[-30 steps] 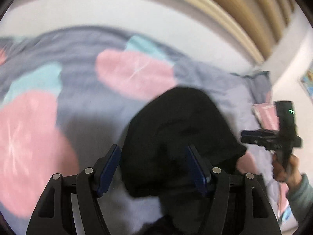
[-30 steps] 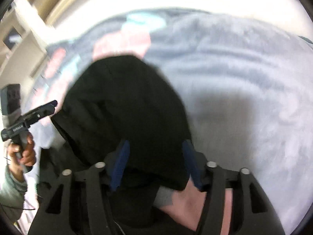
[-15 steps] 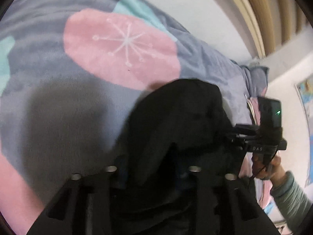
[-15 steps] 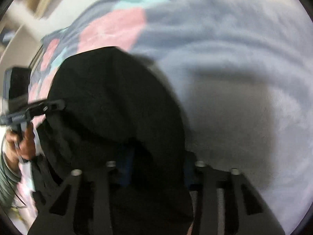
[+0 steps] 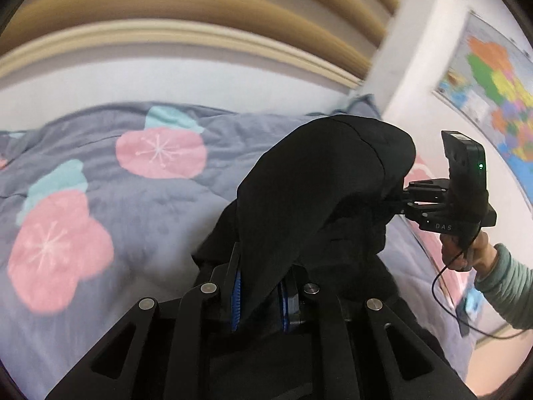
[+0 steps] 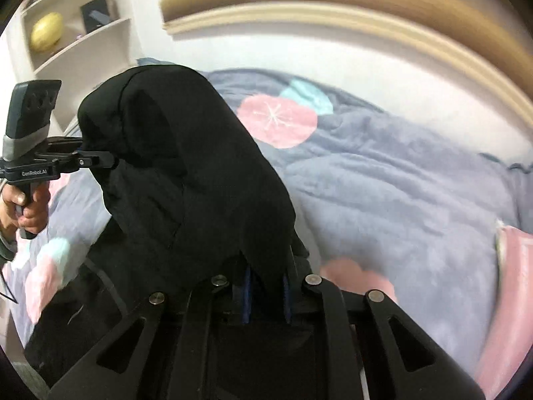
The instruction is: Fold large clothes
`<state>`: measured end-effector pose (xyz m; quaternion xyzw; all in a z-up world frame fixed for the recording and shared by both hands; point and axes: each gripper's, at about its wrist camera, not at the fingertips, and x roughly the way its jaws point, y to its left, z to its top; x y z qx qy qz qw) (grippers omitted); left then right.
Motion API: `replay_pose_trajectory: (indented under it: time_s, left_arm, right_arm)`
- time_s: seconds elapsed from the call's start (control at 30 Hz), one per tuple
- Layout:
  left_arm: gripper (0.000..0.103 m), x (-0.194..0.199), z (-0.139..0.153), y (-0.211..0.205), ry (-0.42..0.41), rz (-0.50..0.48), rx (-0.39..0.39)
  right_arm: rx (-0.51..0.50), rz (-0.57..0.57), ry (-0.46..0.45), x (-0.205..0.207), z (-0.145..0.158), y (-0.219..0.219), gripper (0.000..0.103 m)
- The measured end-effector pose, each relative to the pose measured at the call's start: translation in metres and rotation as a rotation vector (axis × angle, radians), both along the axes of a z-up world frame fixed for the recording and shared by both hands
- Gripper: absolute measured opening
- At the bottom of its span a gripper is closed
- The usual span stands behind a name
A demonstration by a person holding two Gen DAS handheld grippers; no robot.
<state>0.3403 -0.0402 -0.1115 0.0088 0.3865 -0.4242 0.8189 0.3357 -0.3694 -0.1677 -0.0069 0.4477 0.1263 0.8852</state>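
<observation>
I am gripping the bulky black fabric garment (image 5: pixel 319 193) in both hands: my left gripper (image 5: pixel 260 291) and right gripper (image 6: pixel 266 286) are clamping its edge, holding it draped above the grey quilt with pink blossoms (image 5: pixel 100 200).

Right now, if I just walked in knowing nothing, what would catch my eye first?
A big black garment fills the middle, pinched at two spots and lifted off the bed: one edge in the left gripper, another in the right gripper. Beneath it spreads a grey quilt with large pink blossoms, and a colourful map hangs on the wall at right.
</observation>
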Motion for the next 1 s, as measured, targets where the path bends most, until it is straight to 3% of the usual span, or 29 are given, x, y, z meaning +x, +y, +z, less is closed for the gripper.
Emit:
replay_pose_trajectory:
  time_s: [0.17, 0.23, 0.33, 0.37, 0.47, 0.57, 0.67, 0.73, 0.8, 0.87, 0.9, 0.93, 1.0]
  left_arm:
    - [0.018, -0.092, -0.001, 0.028, 0.034, -0.004, 0.017]
    - [0.018, -0.123, -0.021, 0.033, 0.085, -0.004, 0.062]
    - [0.019, -0.161, -0.072, 0.039, 0.169, 0.005, 0.161]
    - [0.019, -0.171, -0.100, 0.043, 0.232, 0.022, 0.202]
    - [0.018, -0.189, -0.125, 0.058, 0.307, 0.078, 0.216]
    - [0.018, -0.195, -0.109, 0.078, 0.346, 0.107, 0.161]
    - [0.018, -0.196, -0.077, 0.096, 0.285, 0.138, 0.133]
    - [0.018, -0.191, -0.052, 0.100, 0.237, 0.155, 0.105]
    - [0.019, -0.176, -0.026, 0.098, 0.184, 0.160, 0.052]
    - [0.022, -0.156, 0.000, 0.088, 0.149, 0.166, -0.009]
    - [0.029, -0.145, 0.006, 0.080, 0.150, 0.173, -0.025]
    - [0.038, -0.137, 0.009, 0.072, 0.155, 0.177, -0.029]
    - [0.040, -0.117, 0.010, 0.052, 0.169, 0.186, -0.021]
  right_arm:
    - [0.024, -0.080, -0.015, -0.109, 0.010, 0.022, 0.016]
    - [0.042, -0.128, 0.021, -0.149, -0.005, 0.029, 0.016]
    - [0.124, -0.198, 0.119, -0.196, -0.043, 0.036, 0.017]
    - [0.132, -0.231, 0.166, -0.208, -0.060, 0.038, 0.017]
    - [0.163, -0.290, 0.298, -0.231, -0.096, 0.035, 0.017]
    - [0.185, -0.338, 0.354, -0.245, -0.098, 0.019, 0.017]
    - [0.184, -0.360, 0.313, -0.247, -0.065, 0.005, 0.022]
    - [0.203, -0.355, 0.237, -0.242, -0.028, 0.000, 0.038]
    - [0.213, -0.334, 0.152, -0.225, 0.007, 0.002, 0.056]
    - [0.207, -0.325, 0.095, -0.202, 0.032, 0.013, 0.058]
    - [0.218, -0.316, 0.087, -0.190, 0.038, 0.021, 0.058]
    - [0.238, -0.303, 0.083, -0.173, 0.044, 0.033, 0.058]
    - [0.213, -0.318, 0.106, -0.142, 0.043, 0.054, 0.058]
